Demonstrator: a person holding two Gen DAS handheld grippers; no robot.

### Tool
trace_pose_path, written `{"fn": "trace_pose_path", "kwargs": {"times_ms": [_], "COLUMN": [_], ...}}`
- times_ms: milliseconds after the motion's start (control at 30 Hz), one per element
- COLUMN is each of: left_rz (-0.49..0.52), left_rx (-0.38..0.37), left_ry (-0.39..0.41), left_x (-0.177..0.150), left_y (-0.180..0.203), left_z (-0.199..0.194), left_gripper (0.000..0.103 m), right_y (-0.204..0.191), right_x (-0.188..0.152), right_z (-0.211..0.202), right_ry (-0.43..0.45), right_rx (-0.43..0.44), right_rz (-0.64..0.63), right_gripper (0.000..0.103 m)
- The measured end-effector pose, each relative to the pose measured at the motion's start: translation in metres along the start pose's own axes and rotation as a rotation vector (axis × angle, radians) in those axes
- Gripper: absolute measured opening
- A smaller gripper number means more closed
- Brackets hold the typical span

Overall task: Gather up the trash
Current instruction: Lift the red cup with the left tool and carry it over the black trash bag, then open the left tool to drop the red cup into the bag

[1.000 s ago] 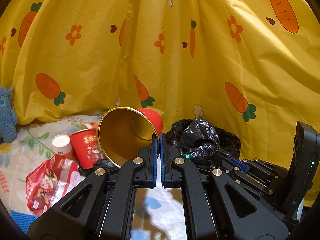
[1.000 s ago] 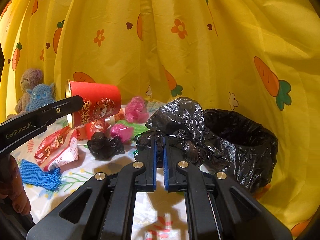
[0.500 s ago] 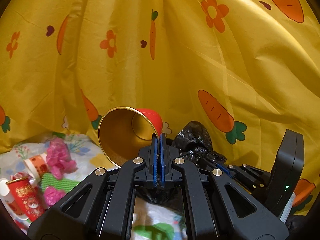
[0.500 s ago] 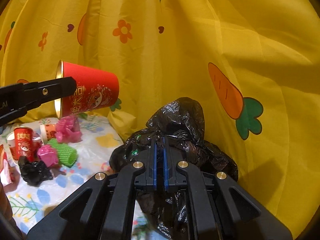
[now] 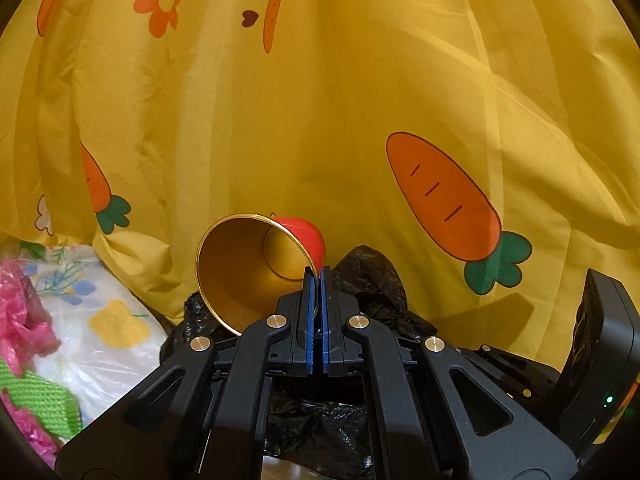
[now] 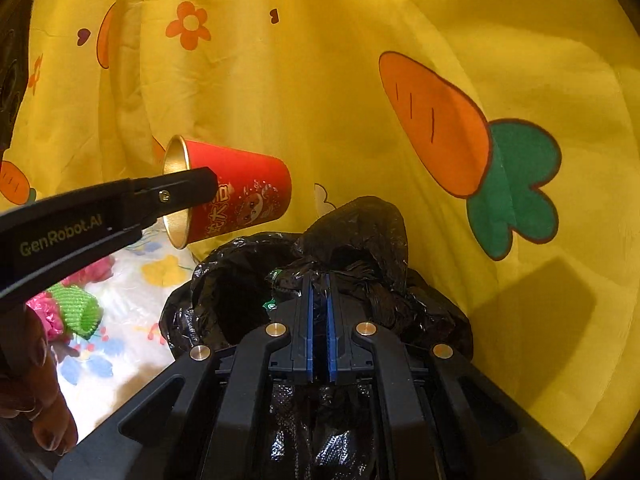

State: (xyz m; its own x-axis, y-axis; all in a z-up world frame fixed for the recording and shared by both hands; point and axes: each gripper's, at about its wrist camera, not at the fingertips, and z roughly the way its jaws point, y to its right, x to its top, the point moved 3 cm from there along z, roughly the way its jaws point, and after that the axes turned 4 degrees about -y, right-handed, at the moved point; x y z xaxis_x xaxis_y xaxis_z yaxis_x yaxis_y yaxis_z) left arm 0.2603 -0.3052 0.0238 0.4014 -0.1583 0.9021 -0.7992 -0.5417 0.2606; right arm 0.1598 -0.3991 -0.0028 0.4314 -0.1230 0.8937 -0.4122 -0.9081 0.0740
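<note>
My left gripper (image 5: 317, 274) is shut on the rim of a red paper cup (image 5: 256, 270) with a gold inside. The cup (image 6: 236, 196) lies on its side in the air, just above and left of the black trash bag (image 6: 240, 300). My right gripper (image 6: 319, 280) is shut on a bunched fold of the bag's rim and holds it up, so the bag's mouth gapes to the left of it. The bag also shows in the left wrist view (image 5: 368, 280), below and behind the cup.
A yellow carrot-print curtain (image 6: 360, 80) fills the back and right. On the flowered sheet (image 6: 132, 304) at the left lie a green knitted roll (image 6: 78, 312) and pink crumpled plastic (image 5: 20, 312). A hand (image 6: 36, 392) shows at lower left.
Both grippers have swung right. The left one has carried the cup from over the trash pile to just above the bag. The right one has kept hold of the bag's rim.
</note>
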Motion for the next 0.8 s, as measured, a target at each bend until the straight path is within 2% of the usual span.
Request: {"fn": "trace_pose_path", "kwargs": {"times_ms": [233, 567, 633, 700, 733, 800], "left_rz": [-0.012, -0.051, -0.063, -0.068, -0.071, -0.089], "left_rx": [-0.021, -0.061, -0.064, -0.061, -0.054, -0.023], "left_ry": [-0.043, -0.094, -0.103, -0.104, -0.096, -0.072], "left_x": [-0.006, -0.013, -0.013, -0.013, -0.013, -0.013], "left_y": [0.000, -0.007, -0.010, -0.012, -0.010, -0.015], "left_z": [0.028, 0.046, 0.048, 0.049, 0.046, 0.041], "left_gripper": [0.002, 0.003, 0.009, 0.031, 0.037, 0.065], "right_y": [0.007, 0.007, 0.007, 0.009, 0.009, 0.009], "right_x": [-0.003, -0.005, -0.006, -0.008, -0.008, -0.008], "right_z": [0.016, 0.030, 0.031, 0.031, 0.031, 0.030], "right_ry": [-0.032, -0.051, -0.048, -0.047, -0.044, -0.038], "right_rx": [-0.008, -0.008, -0.014, -0.010, -0.013, -0.020], "right_rz": [0.025, 0.027, 0.029, 0.033, 0.031, 0.027], "right_gripper": [0.006, 0.008, 0.016, 0.028, 0.034, 0.039]}}
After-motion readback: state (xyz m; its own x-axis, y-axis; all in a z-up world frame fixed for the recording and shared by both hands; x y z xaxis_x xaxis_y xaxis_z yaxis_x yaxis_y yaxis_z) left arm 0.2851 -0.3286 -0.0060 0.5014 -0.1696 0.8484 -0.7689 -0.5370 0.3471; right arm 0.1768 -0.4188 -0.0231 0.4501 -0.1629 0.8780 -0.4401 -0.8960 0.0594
